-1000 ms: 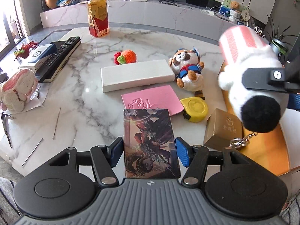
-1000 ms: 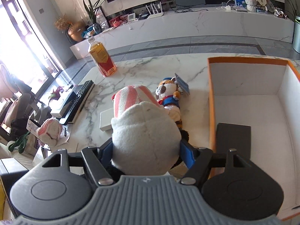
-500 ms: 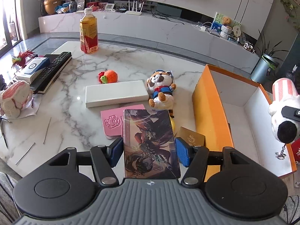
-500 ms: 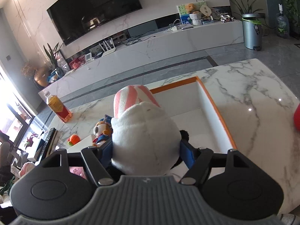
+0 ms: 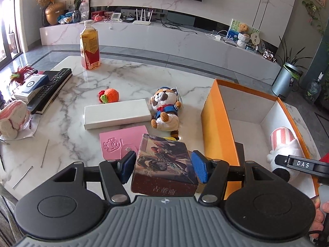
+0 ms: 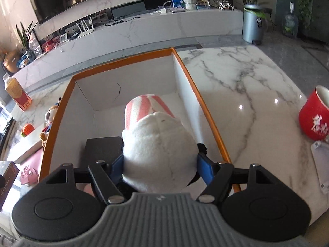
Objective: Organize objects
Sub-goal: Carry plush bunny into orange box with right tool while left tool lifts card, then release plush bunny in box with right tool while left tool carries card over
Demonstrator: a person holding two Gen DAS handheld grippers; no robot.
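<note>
Marble table (image 5: 133,78) with orange box (image 5: 218,123), bottle (image 5: 89,45), white box (image 5: 117,114).

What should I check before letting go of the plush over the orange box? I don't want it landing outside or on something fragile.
1. Right gripper shut on the white plush: ok, both blue fingers press its sides.
2. Plush over the orange box, inside its rim: ok.
3. Landing spot: ok, white floor shows ahead; a flat black item lies beside it.
4. Plush clear of the box floor: cannot tell.
5. Left gripper out of the way: ok, outside the box, shut on the illustrated box.
6. Red mug clear: ok, outside the box.
</note>
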